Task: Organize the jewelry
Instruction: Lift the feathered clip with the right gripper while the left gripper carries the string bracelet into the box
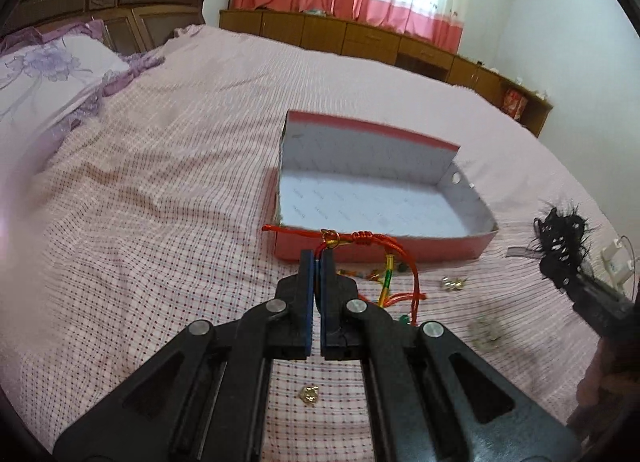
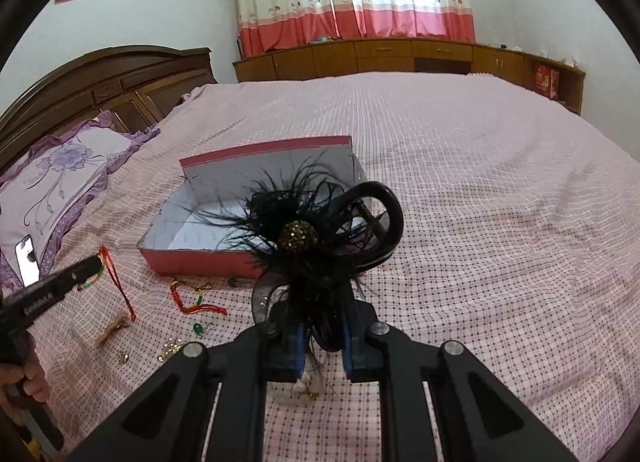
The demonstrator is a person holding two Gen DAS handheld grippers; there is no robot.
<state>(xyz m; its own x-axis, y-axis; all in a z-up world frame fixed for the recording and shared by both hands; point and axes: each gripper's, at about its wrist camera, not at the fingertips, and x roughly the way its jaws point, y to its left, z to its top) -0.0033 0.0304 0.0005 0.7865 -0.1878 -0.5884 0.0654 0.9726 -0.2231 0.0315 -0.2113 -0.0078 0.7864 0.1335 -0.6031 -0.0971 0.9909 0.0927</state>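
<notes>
left tongs [image 1: 319, 258]: pressed together on a red cord bracelet [image 1: 360, 240], pinching it near the little gold ring, rest of the cord hanging loose just in front of the box's near wall

right tongs [image 2: 324, 336]: clamped on a black feather hair clip [image 2: 304, 238], held up off the bed, box behind it

box [image 1: 472, 204]: pink outside, white inside, open on the bed [image 1: 160, 182], looks like nothing's in it yet

leftovers: another red/green cord bracelet [image 2: 192, 298], a green bead piece [image 2: 198, 328], small gold bits [image 2: 170, 348] all on the bedspread in front of the box

snag risk: my guess is the dangling cord tails catch the box's front wall going over, and could drag or tip it since it's light cardboard on a soft bed

drop risk: tiny pinch on a thin cord, it could slip out short of the box

feather thing: bulky and springy, may hang over the rim or cling to the pads when let go

crowding: both tongs heading for one box, could bump
</notes>
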